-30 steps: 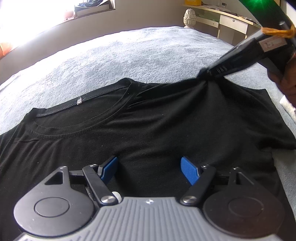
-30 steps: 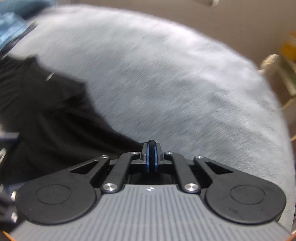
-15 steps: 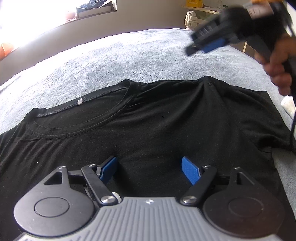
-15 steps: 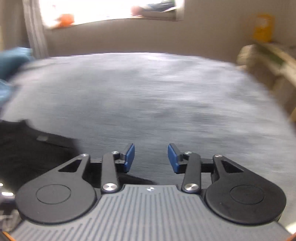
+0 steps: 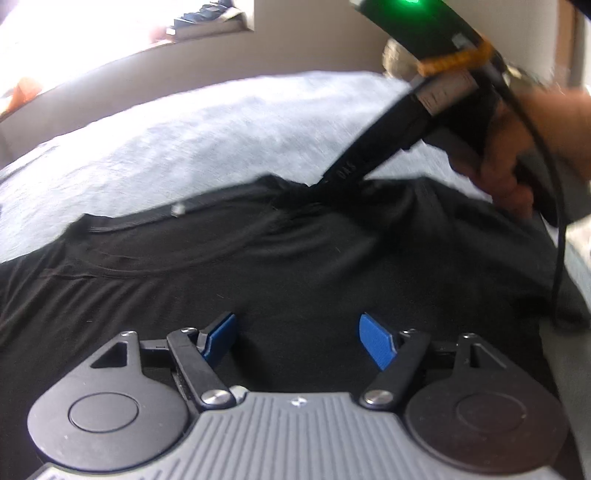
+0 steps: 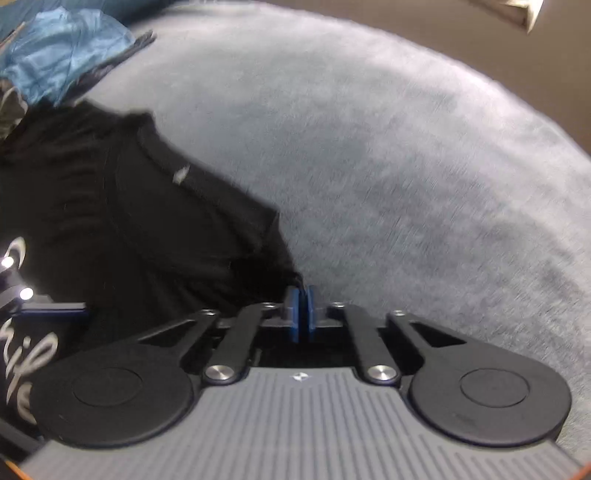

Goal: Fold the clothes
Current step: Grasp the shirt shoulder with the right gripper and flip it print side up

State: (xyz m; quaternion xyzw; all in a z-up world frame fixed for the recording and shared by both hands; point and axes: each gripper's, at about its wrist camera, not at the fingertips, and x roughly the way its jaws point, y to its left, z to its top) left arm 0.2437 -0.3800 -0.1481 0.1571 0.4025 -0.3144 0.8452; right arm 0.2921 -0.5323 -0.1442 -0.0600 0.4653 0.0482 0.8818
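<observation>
Lying on a grey bedspread (image 5: 229,122) below a bright window (image 5: 74,33), the black T-shirt (image 5: 295,266) is sitting under the left gripper (image 5: 297,341) with fingers spread, while the right gripper (image 6: 300,314) is pinching its shoulder edge.

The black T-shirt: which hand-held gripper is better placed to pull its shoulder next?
The right hand-held gripper: it is shut on the black T-shirt at the shoulder edge beside the collar. The left hand-held gripper is open over the chest, holding nothing.

Left gripper (image 5: 297,338): grey ribbed body, black disc-ended linkages, silver screws, blue pads. Right gripper (image 6: 300,308): same build; orange band, green light, black cable.
</observation>
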